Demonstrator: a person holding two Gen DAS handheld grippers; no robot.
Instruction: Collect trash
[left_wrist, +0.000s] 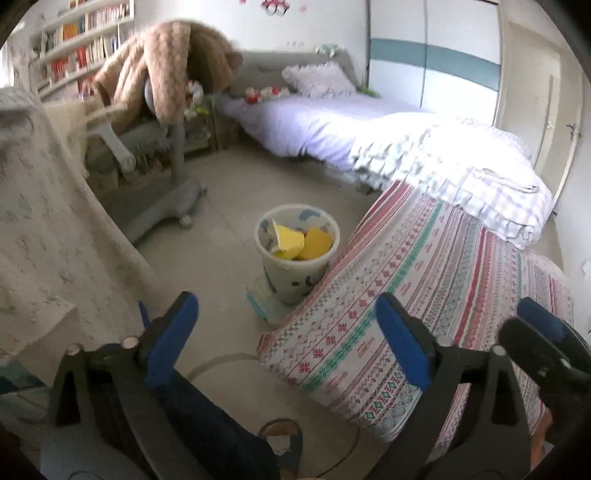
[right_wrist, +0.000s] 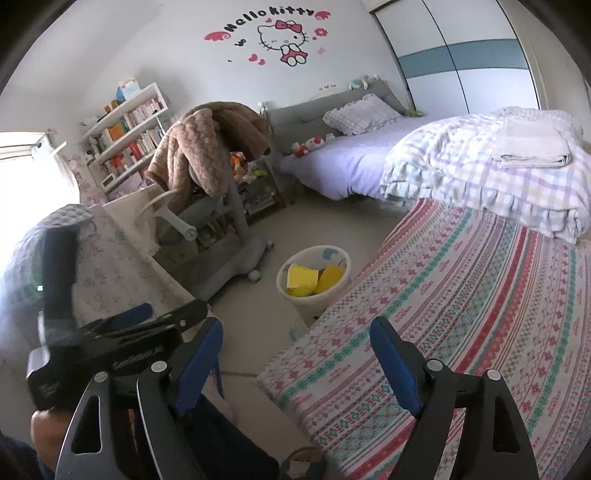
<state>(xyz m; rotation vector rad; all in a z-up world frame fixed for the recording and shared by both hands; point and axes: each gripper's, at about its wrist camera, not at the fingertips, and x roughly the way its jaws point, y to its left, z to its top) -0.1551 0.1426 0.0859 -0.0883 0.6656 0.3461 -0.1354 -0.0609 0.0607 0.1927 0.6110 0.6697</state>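
Bin (left_wrist: 297, 254) stands on the tiled floor (left_wrist: 221, 229), against the edge of the patterned bedspread (left_wrist: 424, 295), with yellow trash (left_wrist: 301, 242) already inside. My left gripper (left_wrist: 286, 336) is spread wide, nothing between its blue pads, and looks down toward the bin. My right gripper (right_wrist: 295, 354) is also spread, empty, over the bedspread's near corner. Grey chair (right_wrist: 221, 229) draped with a brown blanket (right_wrist: 210, 147) sits beyond the bin.

Both wrist views downward, sharing distant bin (left_wrist: 296, 254).
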